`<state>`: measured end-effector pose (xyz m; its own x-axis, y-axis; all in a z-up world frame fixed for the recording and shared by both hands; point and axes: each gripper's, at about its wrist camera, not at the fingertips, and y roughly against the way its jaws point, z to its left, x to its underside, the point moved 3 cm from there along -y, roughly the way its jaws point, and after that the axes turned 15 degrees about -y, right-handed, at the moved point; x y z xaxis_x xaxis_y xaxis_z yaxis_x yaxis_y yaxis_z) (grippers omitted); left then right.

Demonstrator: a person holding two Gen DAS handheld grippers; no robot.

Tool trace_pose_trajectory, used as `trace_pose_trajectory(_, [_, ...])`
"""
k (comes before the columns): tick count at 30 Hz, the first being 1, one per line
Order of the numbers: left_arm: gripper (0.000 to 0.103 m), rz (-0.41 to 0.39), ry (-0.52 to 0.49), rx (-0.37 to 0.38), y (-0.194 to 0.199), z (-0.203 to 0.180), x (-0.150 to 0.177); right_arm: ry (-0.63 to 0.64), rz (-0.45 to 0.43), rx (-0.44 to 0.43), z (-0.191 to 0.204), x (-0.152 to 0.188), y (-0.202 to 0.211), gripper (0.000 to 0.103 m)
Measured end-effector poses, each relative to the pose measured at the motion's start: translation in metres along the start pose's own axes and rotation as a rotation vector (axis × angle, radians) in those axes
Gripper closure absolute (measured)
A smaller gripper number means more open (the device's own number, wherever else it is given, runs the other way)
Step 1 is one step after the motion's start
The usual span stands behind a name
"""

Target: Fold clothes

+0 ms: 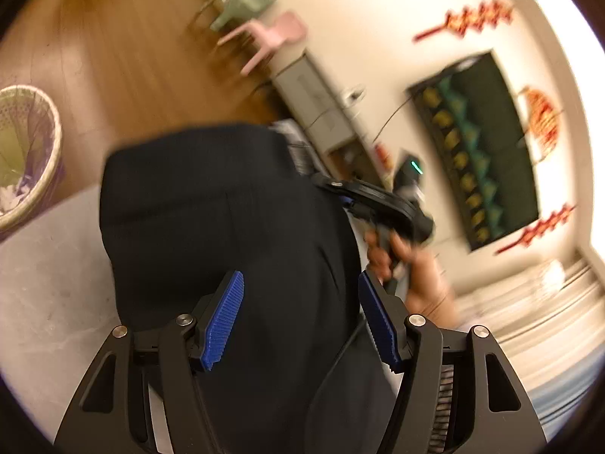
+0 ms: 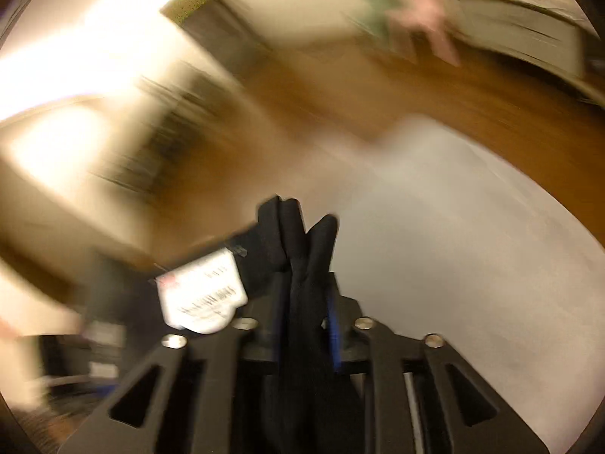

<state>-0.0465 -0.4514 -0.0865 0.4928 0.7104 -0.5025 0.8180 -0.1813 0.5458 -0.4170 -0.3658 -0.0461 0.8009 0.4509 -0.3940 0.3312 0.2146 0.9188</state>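
Wooden flooring [image 1: 124, 49] and a pale grey surface [image 1: 49, 295] lie beneath a black garment [image 1: 227, 227] held up over the surface. Left gripper [image 1: 302, 317] has its jaws spread apart with the cloth beyond them. Right gripper [image 2: 306, 302] has its jaws clamped on a bunched edge of the garment beside its white tag [image 2: 202, 295].

we see garment [image 1: 227, 219] on table [image 1: 49, 302], between our left gripper's [image 1: 298, 314] fingers, bin [image 1: 26, 155] left on floor [image 1: 124, 49], chairs [image 1: 261, 19] behind
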Motion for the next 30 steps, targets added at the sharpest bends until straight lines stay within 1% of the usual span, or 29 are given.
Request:
trace_pose_trajectory(1, [0.038, 0.010, -0.012, -0.013, -0.004, 0.000, 0.001, -0.022, -0.006, 0.003, -0.006, -0.001, 0.000, 0.059])
trace_pose_trajectory(3, [0.038, 0.029, -0.036, -0.038, -0.012, -0.001, 0.002, -0.066, -0.019, 0.008, -0.017, -0.003, 0.000, 0.059])
trace_pose_trajectory(4, [0.038, 0.039, -0.048, -0.050, -0.017, -0.002, 0.003, -0.088, -0.041, 0.004, -0.023, -0.004, 0.006, 0.058])
trace_pose_trajectory(5, [0.038, 0.049, -0.060, -0.063, -0.021, -0.002, 0.004, -0.108, -0.107, -0.017, -0.029, -0.003, 0.027, 0.053])
trace_pose_trajectory(6, [0.038, 0.058, -0.072, -0.075, -0.025, -0.002, 0.005, -0.121, -0.169, -0.036, -0.036, 0.001, 0.049, 0.052])
trace_pose_trajectory(9, [0.038, 0.105, -0.100, -0.107, -0.041, -0.002, 0.007, -0.103, -0.309, -0.074, -0.060, 0.039, 0.122, 0.049])
trace_pose_trajectory(11, [0.038, 0.138, -0.118, -0.128, -0.052, -0.001, 0.009, -0.093, -0.328, -0.110, -0.082, 0.093, 0.160, 0.046])
trace_pose_trajectory(13, [0.038, 0.171, -0.135, -0.149, -0.064, -0.001, 0.010, -0.086, -0.293, -0.097, -0.119, 0.160, 0.180, 0.046])
trace_pose_trajectory(14, [0.038, 0.189, -0.138, -0.162, -0.069, 0.002, 0.012, -0.106, -0.279, -0.085, -0.141, 0.195, 0.189, 0.046])
trace_pose_trajectory(17, [0.040, 0.199, -0.137, -0.178, -0.076, 0.007, 0.013, -0.352, -0.271, -0.001, -0.233, 0.309, 0.215, 0.046])
trace_pose_trajectory(22, [0.040, 0.199, -0.142, -0.228, -0.078, 0.003, 0.015, -0.761, -0.252, 0.141, -0.386, 0.502, 0.258, 0.046])
trace_pose_trajectory(24, [0.040, 0.198, -0.153, -0.260, -0.080, 0.000, 0.016, -0.924, -0.241, 0.199, -0.446, 0.580, 0.275, 0.039])
trace_pose_trajectory(25, [0.040, 0.198, -0.160, -0.278, -0.081, -0.002, 0.016, -1.006, -0.235, 0.228, -0.477, 0.619, 0.283, 0.034])
trace_pose_trajectory(26, [0.040, 0.197, -0.167, -0.295, -0.083, -0.004, 0.016, -1.068, -0.230, 0.248, -0.500, 0.650, 0.290, 0.033])
trace_pose_trajectory(30, [0.040, 0.197, -0.197, -0.351, -0.084, -0.008, 0.020, -1.101, -0.227, 0.217, -0.520, 0.689, 0.292, 0.033])
